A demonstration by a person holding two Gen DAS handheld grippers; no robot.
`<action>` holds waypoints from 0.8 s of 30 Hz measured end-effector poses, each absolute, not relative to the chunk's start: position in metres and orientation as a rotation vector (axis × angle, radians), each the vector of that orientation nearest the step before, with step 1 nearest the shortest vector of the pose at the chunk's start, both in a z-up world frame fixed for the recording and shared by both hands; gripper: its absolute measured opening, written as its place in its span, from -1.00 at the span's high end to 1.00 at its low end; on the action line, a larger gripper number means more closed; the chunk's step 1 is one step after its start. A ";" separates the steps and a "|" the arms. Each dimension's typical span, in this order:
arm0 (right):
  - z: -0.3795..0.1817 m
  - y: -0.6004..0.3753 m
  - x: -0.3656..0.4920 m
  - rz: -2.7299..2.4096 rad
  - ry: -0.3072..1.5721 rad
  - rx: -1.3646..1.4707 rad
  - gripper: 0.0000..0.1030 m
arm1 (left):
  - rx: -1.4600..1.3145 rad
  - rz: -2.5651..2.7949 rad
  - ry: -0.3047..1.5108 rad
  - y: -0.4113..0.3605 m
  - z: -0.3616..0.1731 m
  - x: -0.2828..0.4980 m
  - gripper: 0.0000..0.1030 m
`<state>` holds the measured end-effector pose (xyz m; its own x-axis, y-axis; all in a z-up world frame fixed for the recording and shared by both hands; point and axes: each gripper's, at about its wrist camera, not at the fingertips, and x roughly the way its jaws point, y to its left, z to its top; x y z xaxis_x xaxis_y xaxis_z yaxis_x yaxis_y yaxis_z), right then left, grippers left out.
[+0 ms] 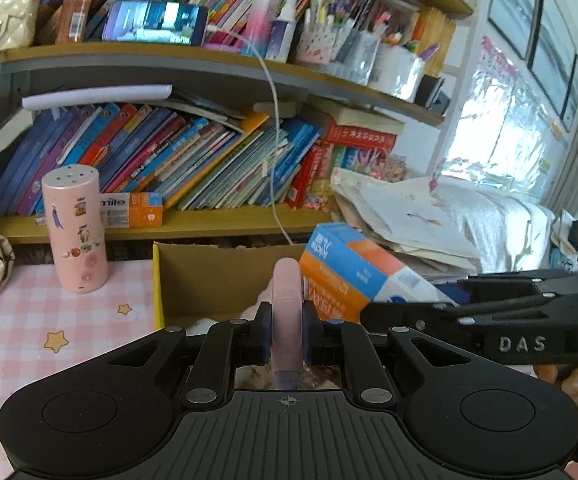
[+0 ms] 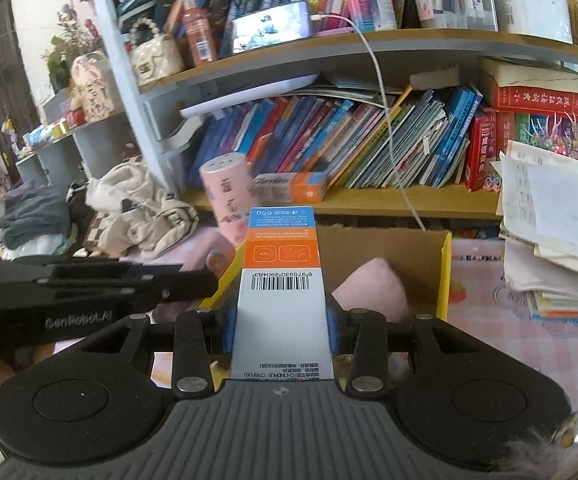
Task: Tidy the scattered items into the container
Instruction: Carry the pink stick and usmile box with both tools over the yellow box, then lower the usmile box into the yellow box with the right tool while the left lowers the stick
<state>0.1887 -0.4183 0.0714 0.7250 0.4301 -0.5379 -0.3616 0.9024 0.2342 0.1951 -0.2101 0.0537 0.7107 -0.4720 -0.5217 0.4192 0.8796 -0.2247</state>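
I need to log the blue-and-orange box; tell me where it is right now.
The blue-and-orange box is clamped in the right gripper, held over the near edge of the open cardboard box, with a pink cushion inside just to its right in the right wrist view.

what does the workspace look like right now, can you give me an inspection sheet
surface: pink checked tablecloth with star prints
job's things: open cardboard box with a pink plush item inside; toothpaste box; thin pink disc
clutter: pink stickered cylinder, paper stack, beige bag
grippers: left gripper fingers shut on the disc; right gripper fingers shut on the toothpaste box, both near the box
cables: white charging cable hanging from the phone on the shelf
surroundings: bookshelf crammed with books; bright window
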 end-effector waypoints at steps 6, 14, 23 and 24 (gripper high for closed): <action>0.049 -0.421 0.232 0.418 0.656 0.090 0.27 | -0.039 -0.479 0.647 -0.232 0.037 0.225 0.74; 0.017 -0.422 0.267 0.397 0.704 0.039 0.27 | 0.033 -0.443 0.715 -0.247 0.013 0.250 0.74; 0.005 -0.415 0.276 0.411 0.696 -0.047 0.27 | 0.099 -0.403 0.751 -0.257 -0.005 0.265 0.74; 0.003 -0.414 0.277 0.412 0.701 -0.051 0.27 | 0.104 -0.399 0.756 -0.257 -0.007 0.266 0.74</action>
<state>0.2773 -0.4140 0.0032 0.6876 0.3507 -0.6358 -0.3844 0.9187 0.0911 0.2658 -0.2573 -0.0073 0.6567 -0.3143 -0.6855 0.3881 0.9203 -0.0502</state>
